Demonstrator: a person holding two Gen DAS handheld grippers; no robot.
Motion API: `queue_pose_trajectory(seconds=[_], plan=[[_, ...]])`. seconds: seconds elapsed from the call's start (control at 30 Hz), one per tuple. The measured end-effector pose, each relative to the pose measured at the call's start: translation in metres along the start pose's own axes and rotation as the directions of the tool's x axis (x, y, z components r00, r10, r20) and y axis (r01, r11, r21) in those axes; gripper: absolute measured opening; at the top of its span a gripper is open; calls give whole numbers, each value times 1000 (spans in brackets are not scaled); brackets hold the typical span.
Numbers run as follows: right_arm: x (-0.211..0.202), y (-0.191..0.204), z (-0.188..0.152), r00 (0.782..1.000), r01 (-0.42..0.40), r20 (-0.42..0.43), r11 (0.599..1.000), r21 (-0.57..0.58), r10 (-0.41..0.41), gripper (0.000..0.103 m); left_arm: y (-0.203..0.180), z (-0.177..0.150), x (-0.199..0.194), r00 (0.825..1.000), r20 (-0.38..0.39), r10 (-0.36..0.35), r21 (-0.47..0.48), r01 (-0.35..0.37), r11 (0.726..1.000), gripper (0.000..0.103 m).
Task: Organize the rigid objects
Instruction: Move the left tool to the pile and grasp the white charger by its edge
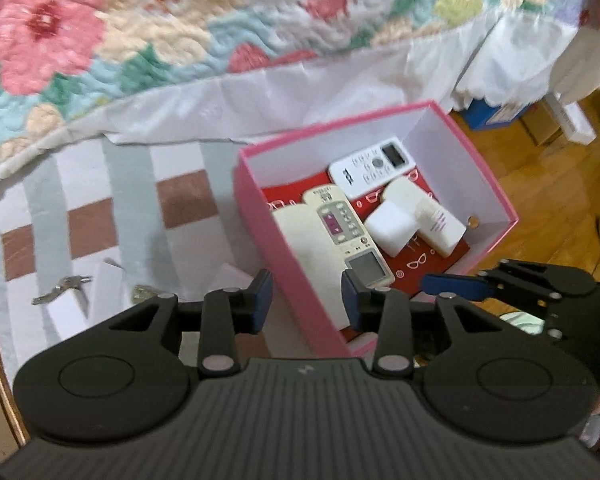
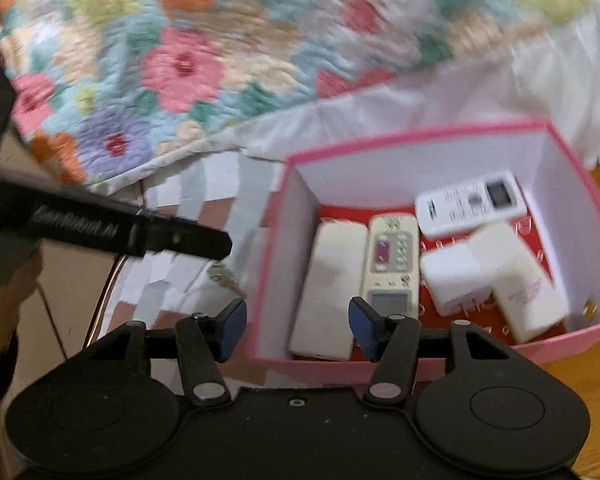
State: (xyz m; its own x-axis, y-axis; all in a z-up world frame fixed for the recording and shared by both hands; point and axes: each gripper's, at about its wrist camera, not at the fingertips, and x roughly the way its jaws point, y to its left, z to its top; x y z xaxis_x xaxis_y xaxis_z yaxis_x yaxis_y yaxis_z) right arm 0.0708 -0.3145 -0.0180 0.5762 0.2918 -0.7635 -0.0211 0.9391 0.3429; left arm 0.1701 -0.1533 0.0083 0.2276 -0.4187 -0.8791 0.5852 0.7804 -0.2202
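A pink box [image 1: 256,196] [image 2: 276,248] with white walls and a red floor stands on a striped cloth. Inside lie a white remote [image 1: 372,170] [image 2: 470,204], a cream remote [image 1: 348,232] [image 2: 392,260], a cream block [image 1: 304,248] [image 2: 332,292], a white cube charger [image 1: 390,229] [image 2: 454,278] and a cream bottle [image 1: 432,220] [image 2: 520,284]. My left gripper [image 1: 307,300] is open and empty over the box's near left wall. My right gripper [image 2: 298,330] is open and empty at the box's near edge; it also shows in the left wrist view [image 1: 456,286].
Keys [image 1: 60,288] [image 2: 224,276] and white cards [image 1: 100,280] lie on the striped cloth [image 1: 132,208] left of the box. A floral quilt [image 1: 100,32] [image 2: 180,60] lies behind. Wooden floor with boxes [image 1: 540,136] is to the right.
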Motion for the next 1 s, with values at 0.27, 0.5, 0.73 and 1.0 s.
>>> queue_pose_trajectory(seconds=[0.27,0.5,0.73,1.0], plan=[[-19,70,15,998,-46,27,982,-185,52,62,46,-32,-49,993,106,49,-6,-49,999,42],[1,119,18,993,-112,-11,950,-291,114,63,92,-65,-63,982,152,116,-67,-107,992,53],[46,153,20,992,-123,-34,908,-400,120,71,154,-96,-34,993,95,66,-213,-44,976,60],[116,179,1,997,-72,-10,817,-573,80,72,206,-110,-4,990,106,98,-290,-63,955,70]])
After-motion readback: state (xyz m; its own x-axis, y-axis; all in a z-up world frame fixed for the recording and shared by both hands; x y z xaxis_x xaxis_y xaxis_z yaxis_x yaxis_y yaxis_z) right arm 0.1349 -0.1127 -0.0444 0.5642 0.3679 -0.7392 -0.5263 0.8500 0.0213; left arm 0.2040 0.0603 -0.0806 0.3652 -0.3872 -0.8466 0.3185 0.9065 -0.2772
